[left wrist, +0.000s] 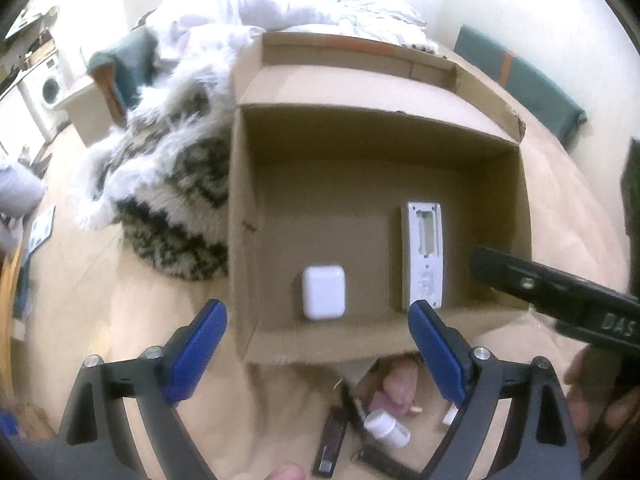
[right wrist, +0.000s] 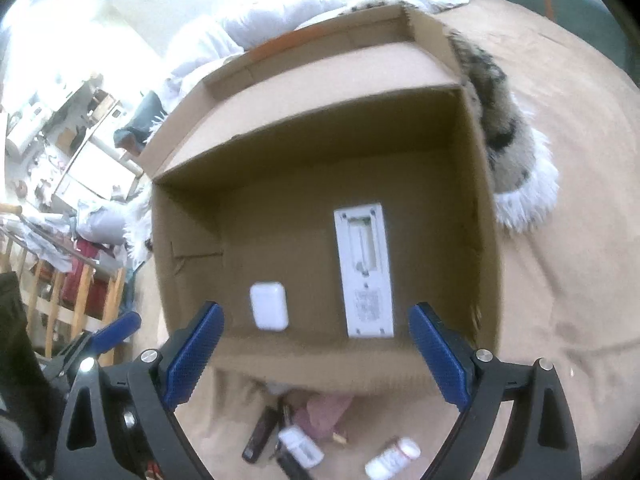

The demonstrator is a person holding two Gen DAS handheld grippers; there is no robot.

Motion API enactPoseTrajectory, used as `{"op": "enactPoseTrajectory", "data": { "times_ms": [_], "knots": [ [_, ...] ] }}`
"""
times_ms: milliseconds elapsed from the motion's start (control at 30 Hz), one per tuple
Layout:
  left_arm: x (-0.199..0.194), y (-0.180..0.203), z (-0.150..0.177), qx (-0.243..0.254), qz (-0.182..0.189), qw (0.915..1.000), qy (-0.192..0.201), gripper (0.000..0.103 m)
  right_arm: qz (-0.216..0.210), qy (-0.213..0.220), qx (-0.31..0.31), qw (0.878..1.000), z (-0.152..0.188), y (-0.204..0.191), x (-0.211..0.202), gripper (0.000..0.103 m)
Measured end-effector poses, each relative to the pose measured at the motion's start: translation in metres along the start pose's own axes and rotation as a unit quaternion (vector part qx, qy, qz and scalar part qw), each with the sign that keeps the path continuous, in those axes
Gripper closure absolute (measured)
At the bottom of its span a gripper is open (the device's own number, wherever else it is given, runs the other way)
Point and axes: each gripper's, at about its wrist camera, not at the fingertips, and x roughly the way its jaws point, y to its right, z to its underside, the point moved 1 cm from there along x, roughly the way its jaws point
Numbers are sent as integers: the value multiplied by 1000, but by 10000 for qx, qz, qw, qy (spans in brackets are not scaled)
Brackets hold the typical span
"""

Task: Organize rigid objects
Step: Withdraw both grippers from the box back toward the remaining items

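An open cardboard box [left wrist: 244, 200] [right wrist: 486, 216] sits on a tan bedsheet. Inside lie a white earbud case [left wrist: 323, 292] [right wrist: 269, 311] and a white remote [left wrist: 423, 256] [right wrist: 366, 276] lying back side up. My left gripper [left wrist: 318, 356] is open and empty above the box's near wall. My right gripper [right wrist: 316, 360] is open and empty above the same wall; its black body [left wrist: 560, 300] shows at the right of the left wrist view. In front of the box lie white pill bottles [left wrist: 386, 426] [right wrist: 394, 458] [right wrist: 301, 446], a dark stick-shaped item [left wrist: 331, 440] [right wrist: 260, 434] and a pink object [left wrist: 398, 386] [right wrist: 326, 410].
A furry black-and-white blanket [left wrist: 168, 184] [right wrist: 516, 148] lies against the box's side. White bedding [left wrist: 280, 4] is piled behind it. A teal cushion [left wrist: 528, 80] lies at the far right. A washing machine [left wrist: 48, 88] and a wooden rail [right wrist: 52, 280] stand off the bed.
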Motion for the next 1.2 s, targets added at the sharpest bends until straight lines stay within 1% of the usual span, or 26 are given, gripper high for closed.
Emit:
{"op": "enactPoseTrajectory", "data": {
  "times_ms": [133, 400, 500, 700, 833, 900, 933, 967, 1033, 1167, 1200],
  "knots": [
    [-8, -9, 16, -118, -15, 9999, -66, 12, -50, -63, 143, 9999, 23, 7, -11, 3],
    [-14, -24, 50, -433, -50, 9986, -290, 12, 37, -212, 421, 9989, 62, 20, -17, 3],
    [-14, -31, 60, -635, -69, 9973, -362, 12, 88, -271, 514, 9983, 73, 23, -17, 3],
    [-4, -42, 76, -926, -123, 9939, -589, 12, 323, -454, 608, 9966, 89, 30, -10, 3],
    [9, -39, 84, -910, -54, 9924, -830, 13, 388, -570, 728, 9950, 89, 38, -2, 3],
    [19, -34, 88, -807, -4, 9915, -1025, 17, 434, -639, 779, 9940, 91, 41, 2, 3],
    [25, -32, 90, -762, 40, 9905, -1143, 25, 430, -680, 820, 9934, 91, 42, 4, 3],
    [31, -29, 93, -731, 111, 9891, -1274, 36, 397, -709, 862, 9930, 91, 44, 6, 3],
    [42, -25, 98, -698, 203, 9860, -1498, 44, 299, -775, 968, 9918, 91, 47, 10, 3],
    [58, -12, 108, -444, 254, 9832, -1751, 53, 277, -965, 1146, 9883, 95, 56, 16, 4],
    [61, -9, 110, -392, 271, 9825, -1799, 55, 252, -1041, 1221, 9867, 97, 60, 19, 11]
  ]
}}
